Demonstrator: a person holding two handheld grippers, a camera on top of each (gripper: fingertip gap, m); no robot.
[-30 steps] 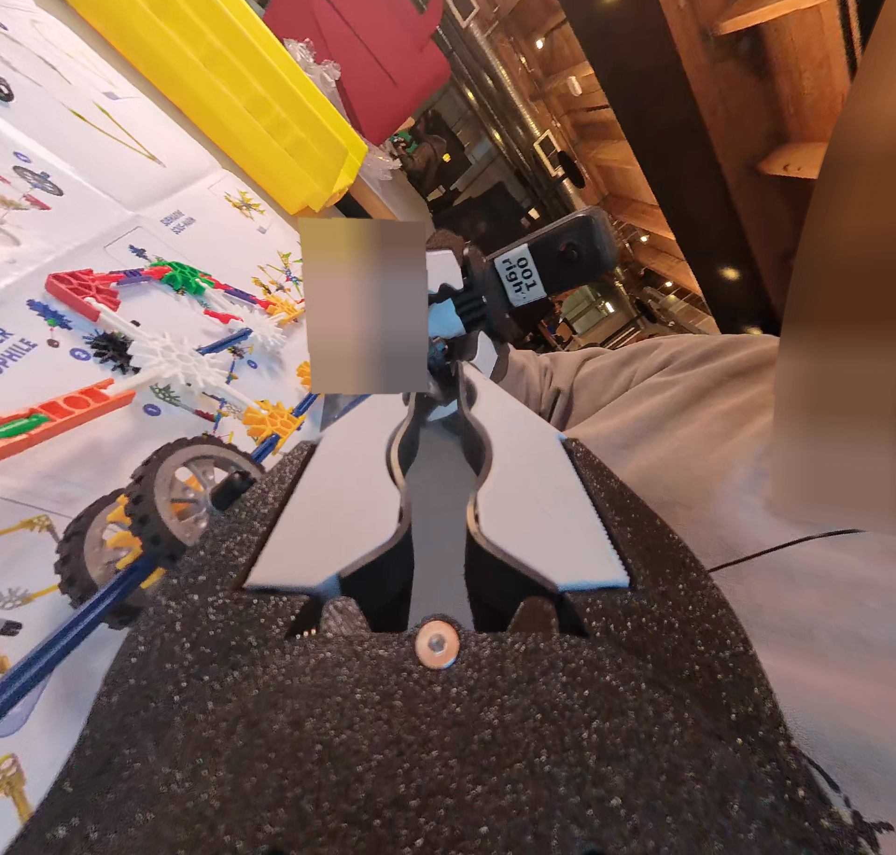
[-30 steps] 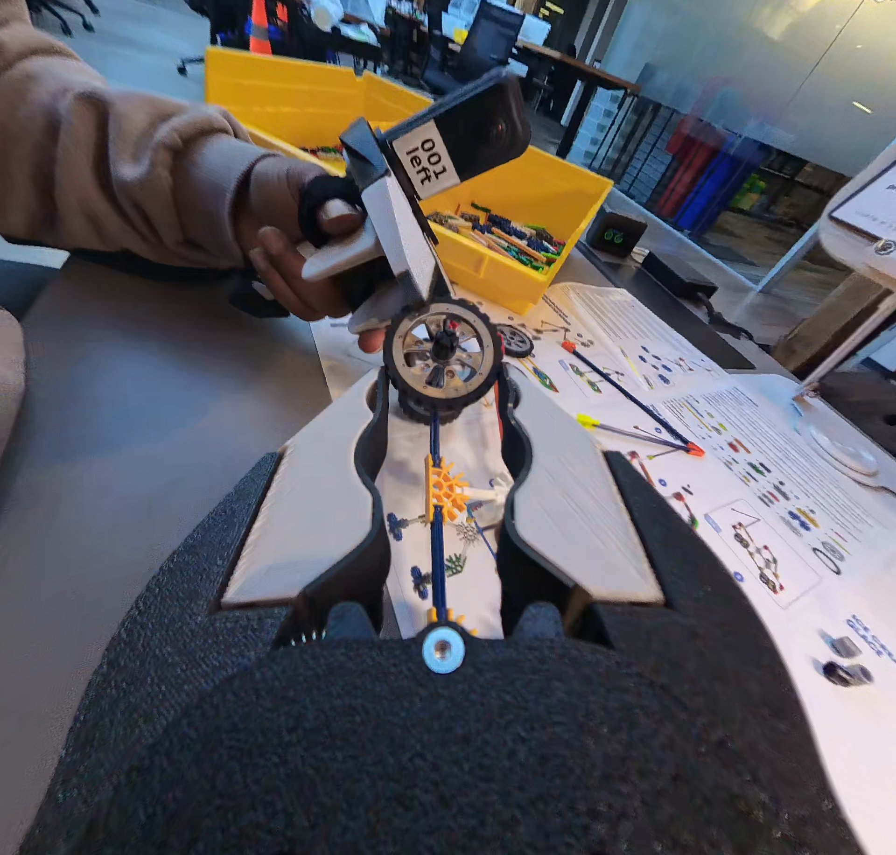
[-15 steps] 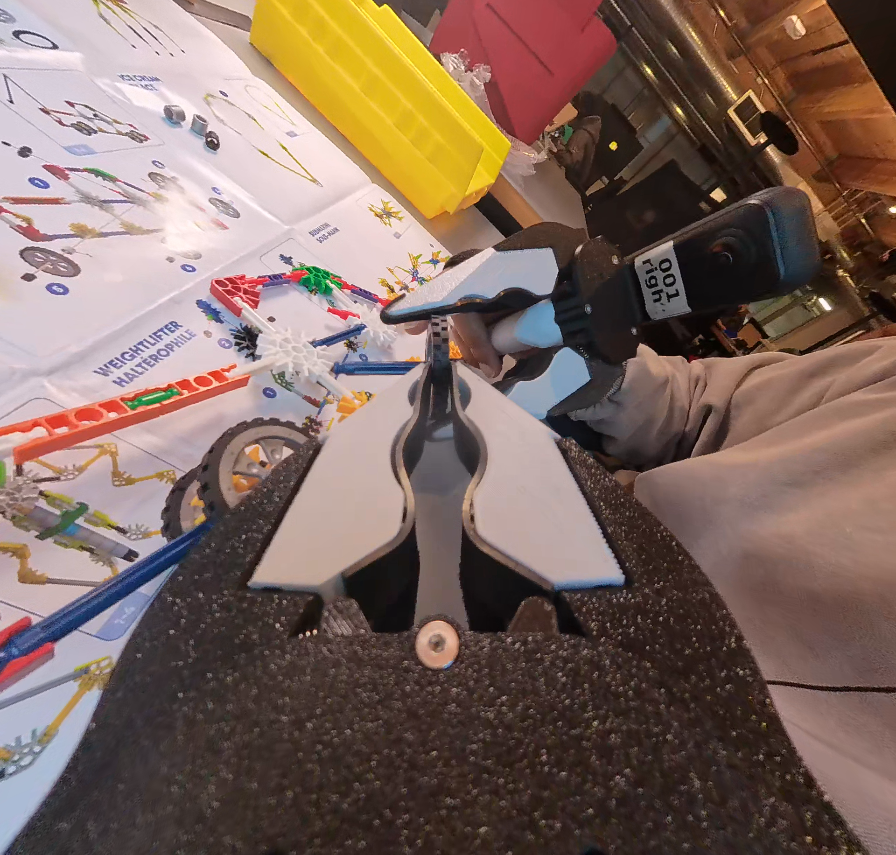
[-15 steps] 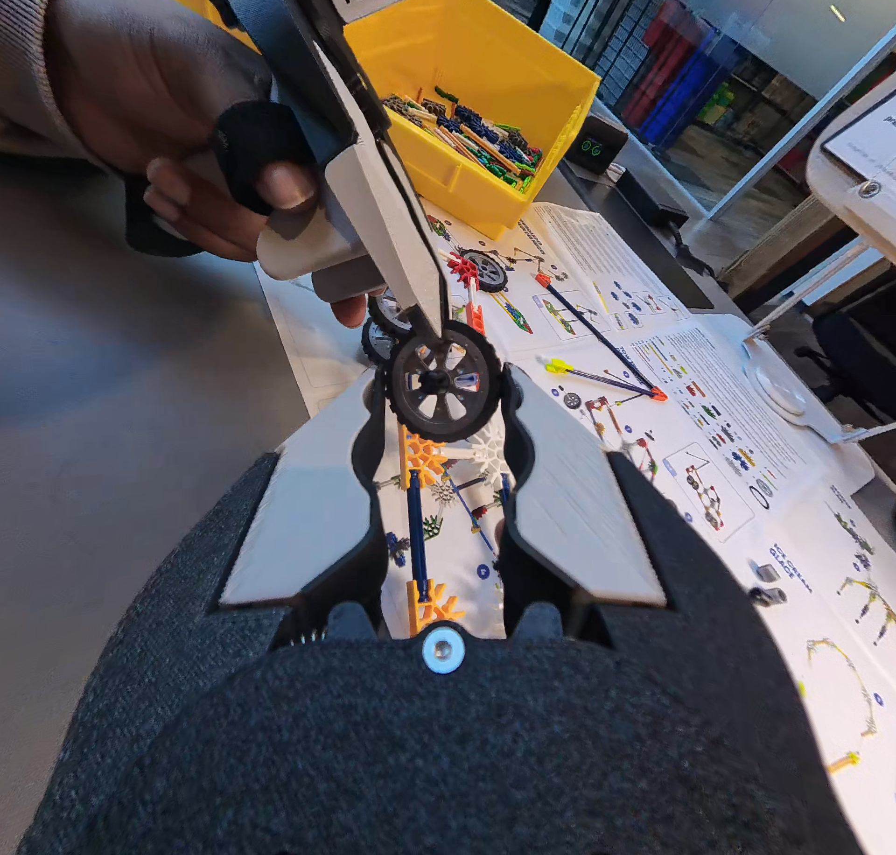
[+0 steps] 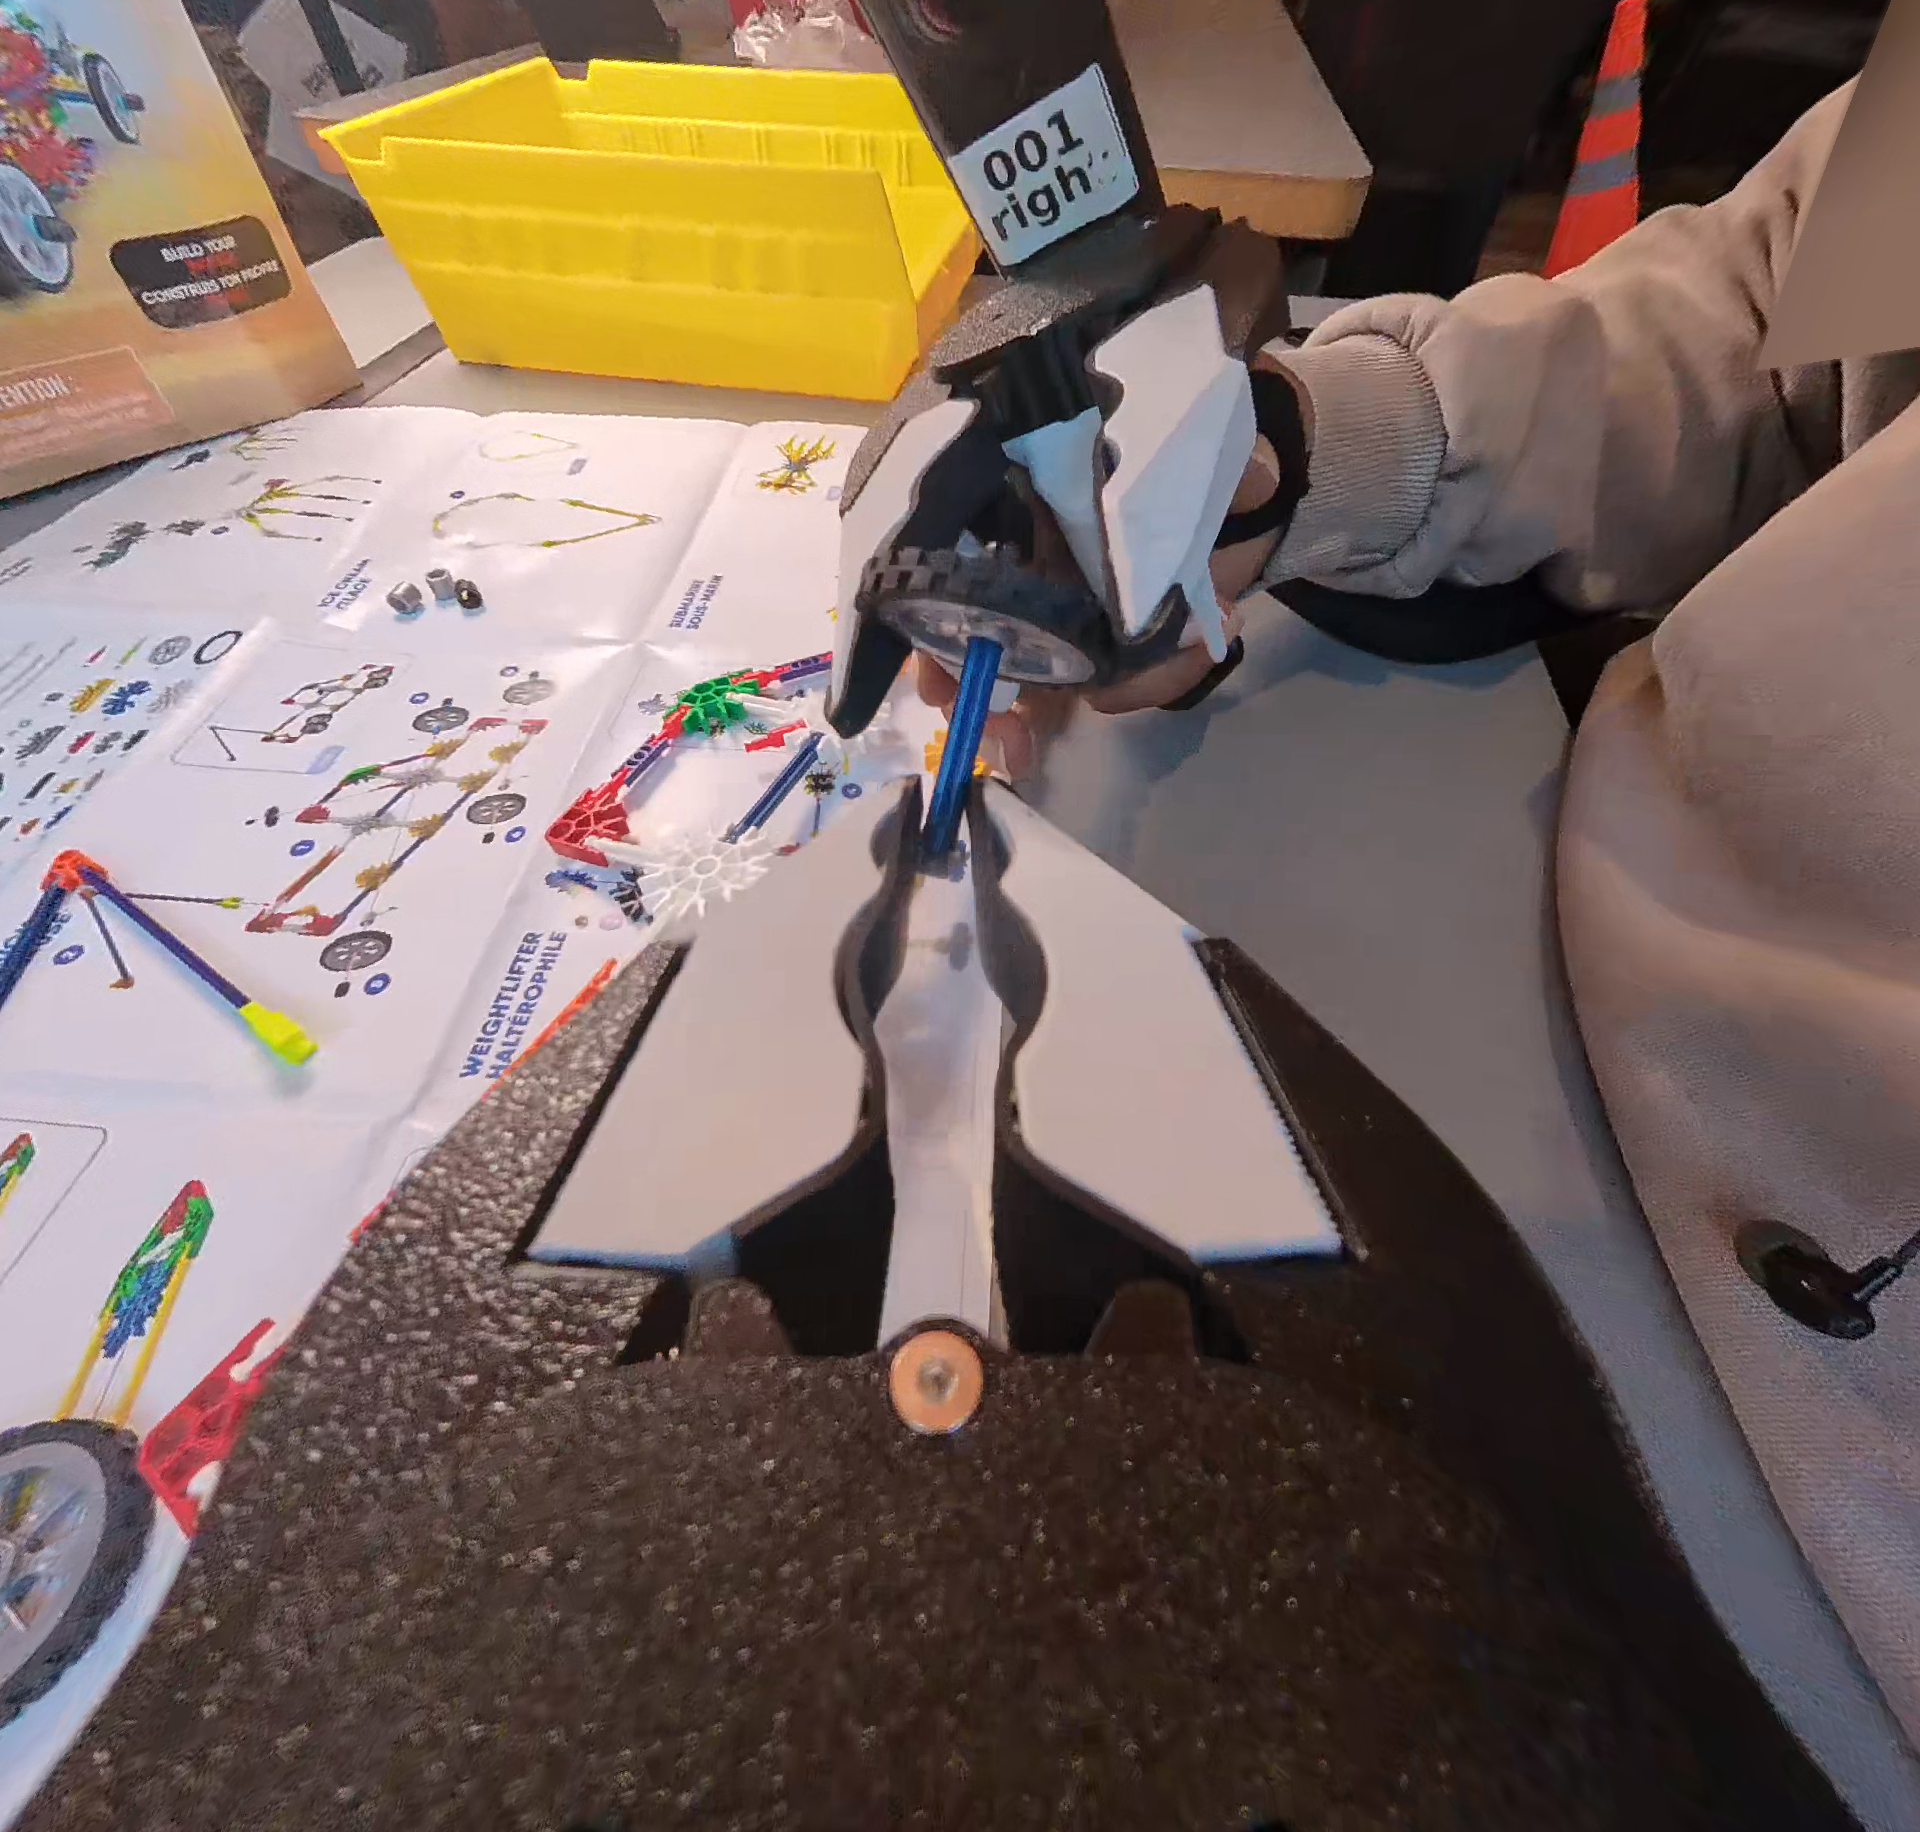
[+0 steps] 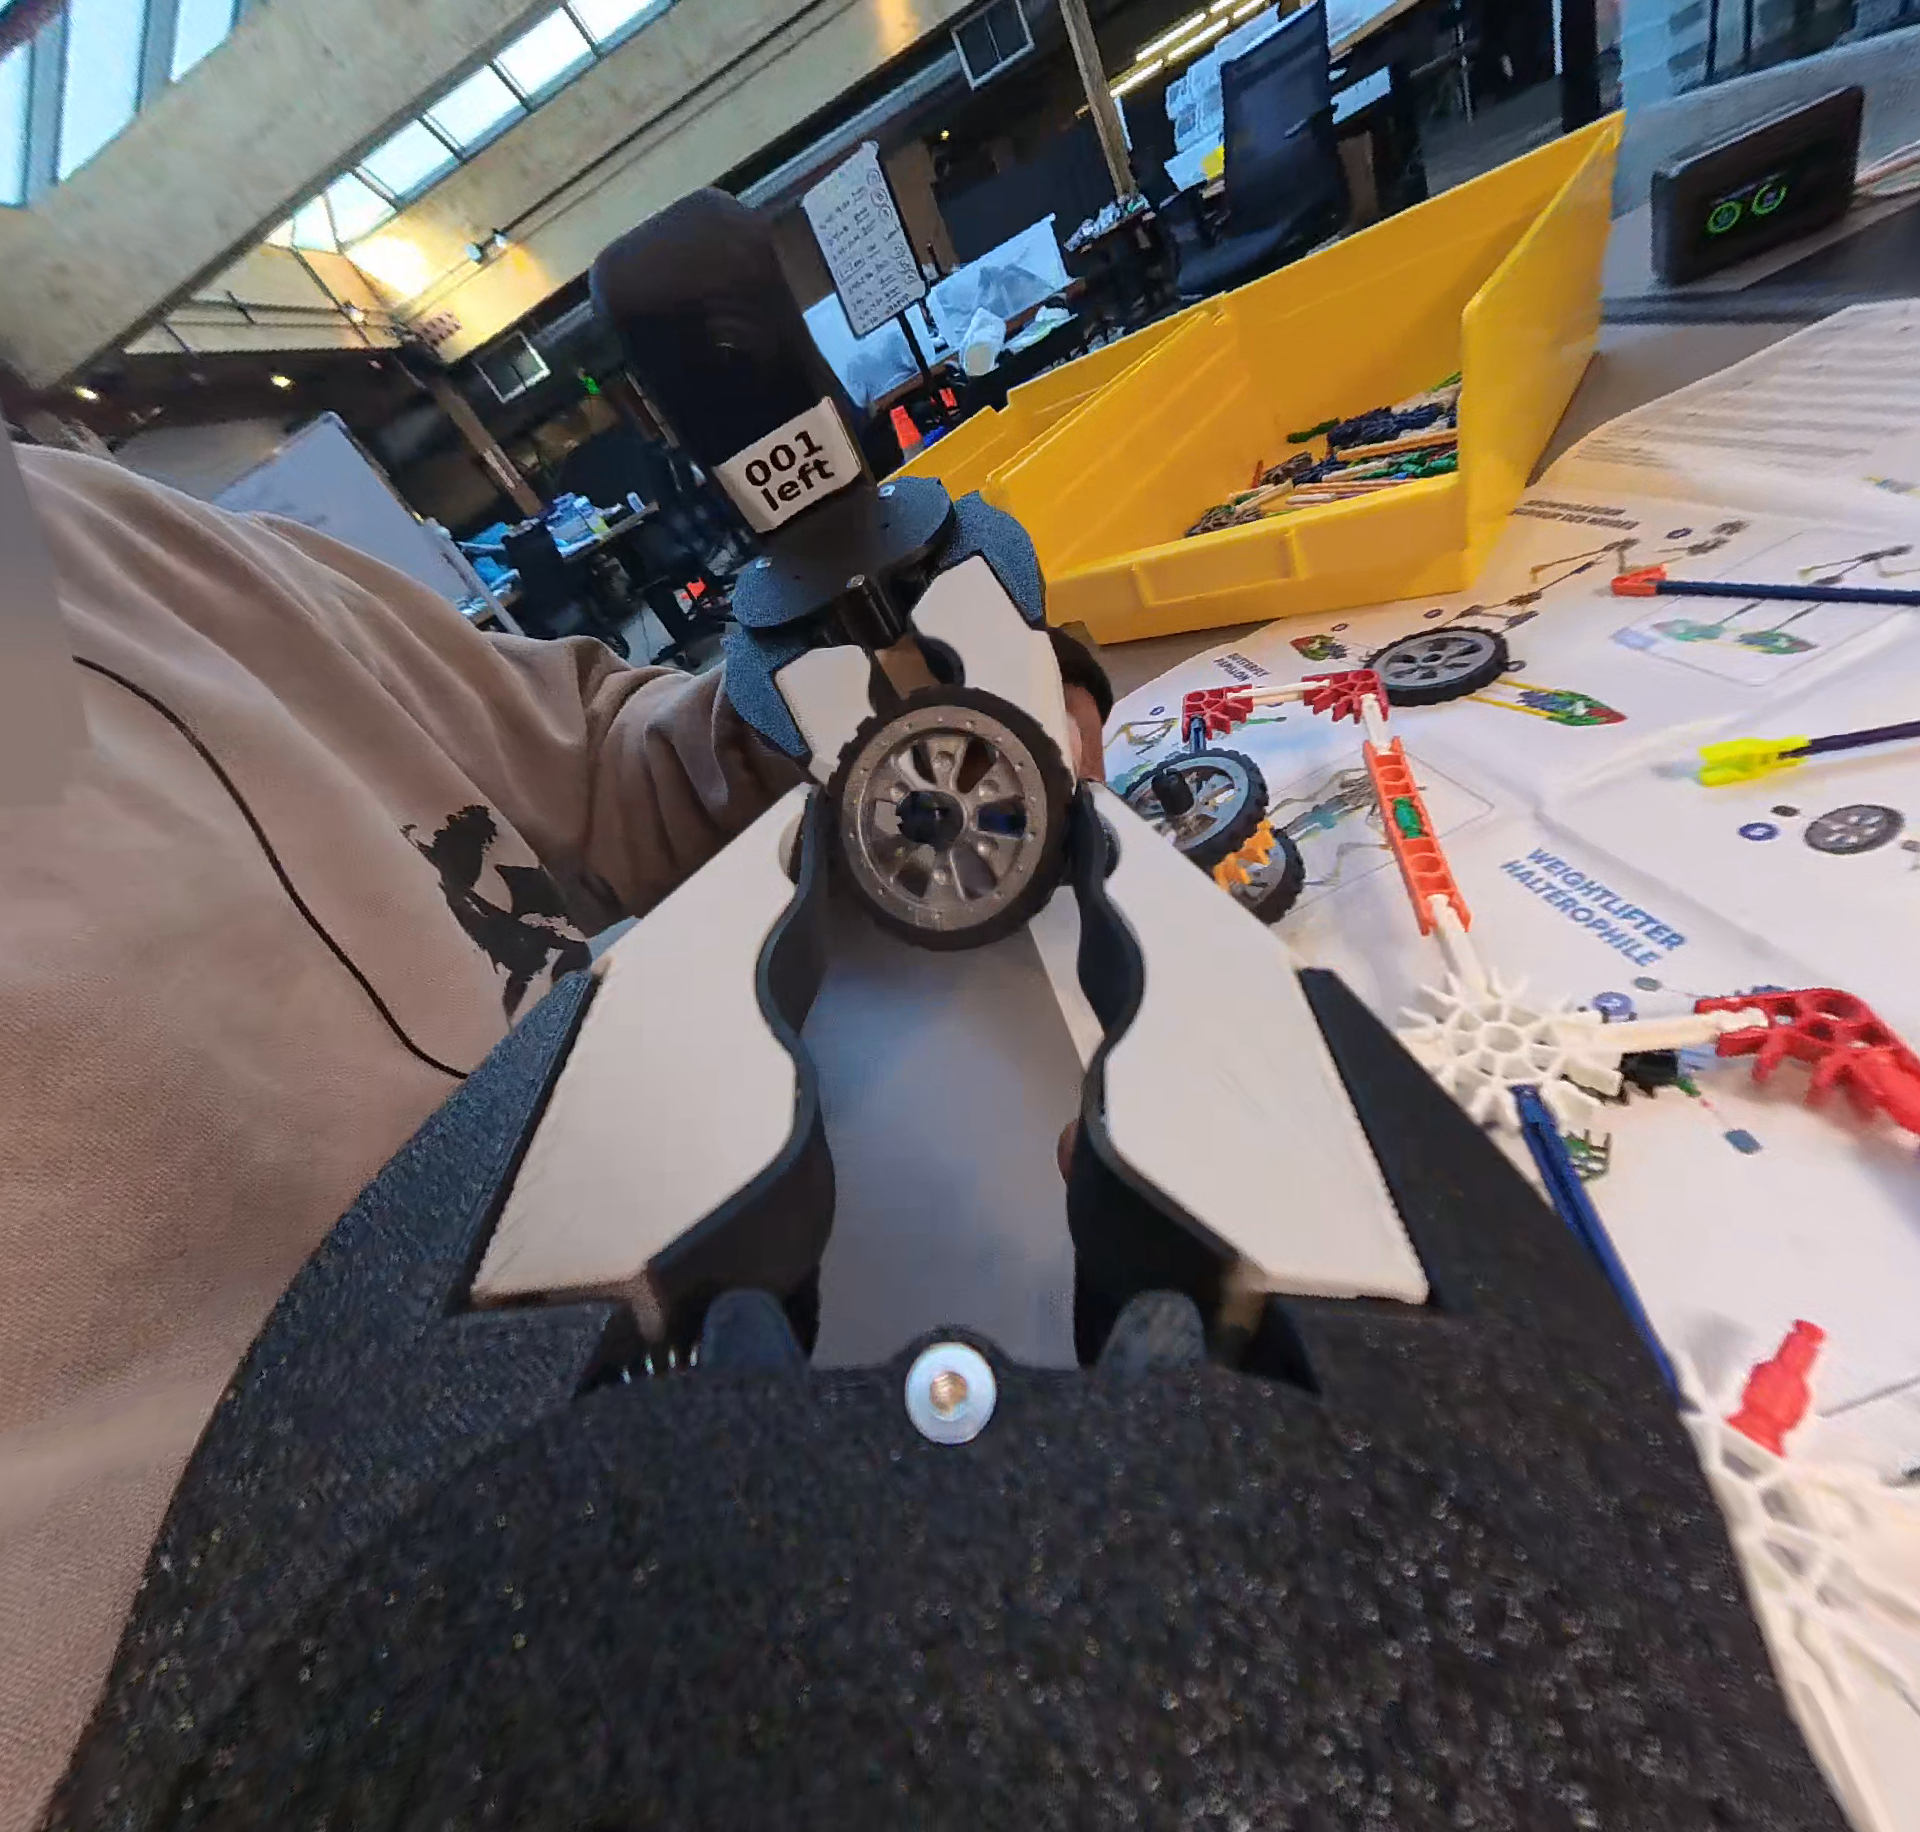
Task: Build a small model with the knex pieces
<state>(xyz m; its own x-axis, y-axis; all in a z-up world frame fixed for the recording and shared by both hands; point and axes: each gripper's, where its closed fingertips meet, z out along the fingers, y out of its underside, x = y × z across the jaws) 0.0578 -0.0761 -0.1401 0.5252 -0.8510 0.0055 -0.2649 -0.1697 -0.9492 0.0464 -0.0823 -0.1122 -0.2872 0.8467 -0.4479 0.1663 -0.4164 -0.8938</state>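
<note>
Both tools have swung round face to face. The left tool [image 5: 943, 826] pinches the blue rod [image 5: 961, 733], whose long axis runs up into the wheel [image 6: 951, 832], clamped by the right tool [image 6: 948, 826].

Lofty workshop hall, clerestory windows [image 6: 520, 99], desks [image 6: 1226, 224].

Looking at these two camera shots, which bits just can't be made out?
- Right wrist view: the blue rod is almost entirely hidden behind the wheel gripped in the right tongs.
- Left wrist view: the rod's lower end vanishes between the left tongs.
- Left wrist view: another wheel is cut off by the left edge.
- Right wrist view: pieces in the yellow bin are too small to identify.
</note>
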